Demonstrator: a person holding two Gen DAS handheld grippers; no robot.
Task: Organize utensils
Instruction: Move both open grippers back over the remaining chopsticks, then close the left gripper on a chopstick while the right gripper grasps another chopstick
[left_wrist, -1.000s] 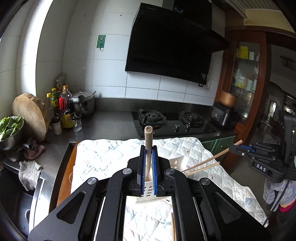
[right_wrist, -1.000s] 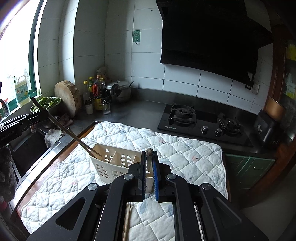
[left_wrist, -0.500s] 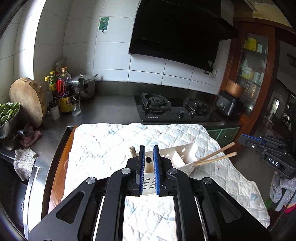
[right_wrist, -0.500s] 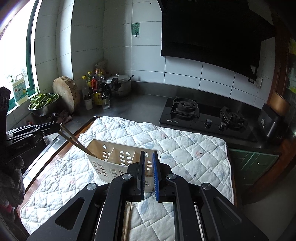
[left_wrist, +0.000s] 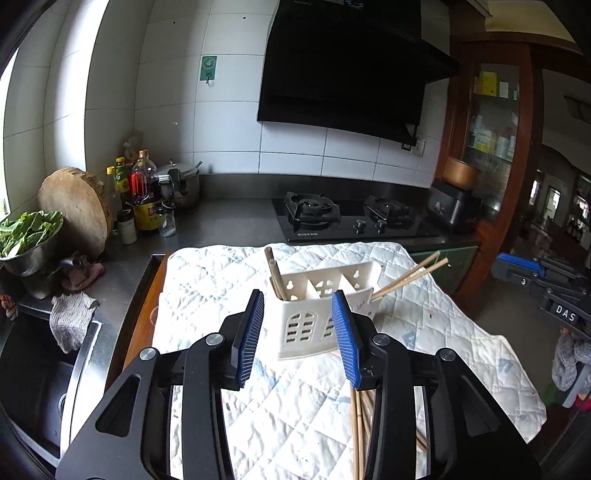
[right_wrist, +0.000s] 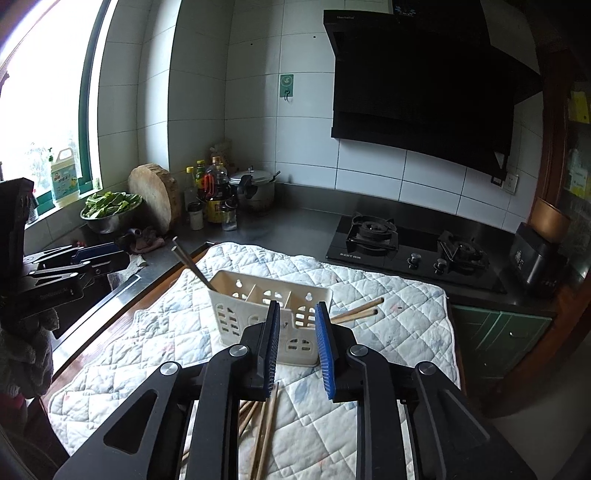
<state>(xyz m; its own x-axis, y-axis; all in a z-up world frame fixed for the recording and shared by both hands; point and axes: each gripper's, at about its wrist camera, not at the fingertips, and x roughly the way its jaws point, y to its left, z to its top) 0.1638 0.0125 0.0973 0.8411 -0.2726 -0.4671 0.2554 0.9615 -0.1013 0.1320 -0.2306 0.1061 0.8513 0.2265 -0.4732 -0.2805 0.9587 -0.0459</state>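
A white slotted utensil holder (left_wrist: 317, 310) with three compartments stands on a quilted cloth (left_wrist: 221, 280); it also shows in the right wrist view (right_wrist: 266, 310). Two chopsticks (left_wrist: 275, 273) lean in its left compartment and two chopsticks (left_wrist: 410, 275) lean out of its right one. My left gripper (left_wrist: 298, 336) is open and empty, just short of the holder. My right gripper (right_wrist: 295, 343) is open and empty, at the holder's right end. Several loose chopsticks (right_wrist: 264, 428) lie on the cloth under my grippers, partly hidden.
A gas stove (left_wrist: 351, 218) sits behind the cloth. Bottles (left_wrist: 144, 192), a pot (left_wrist: 181, 181), a round wooden board (left_wrist: 75, 210) and a bowl of greens (left_wrist: 26, 240) stand at the left. A sink (left_wrist: 29, 369) lies at the left edge.
Both grippers held chopsticks upright a second ago. They lowered them into the holder's end compartments, opened, and drew back. The chopsticks now lean in the holder.
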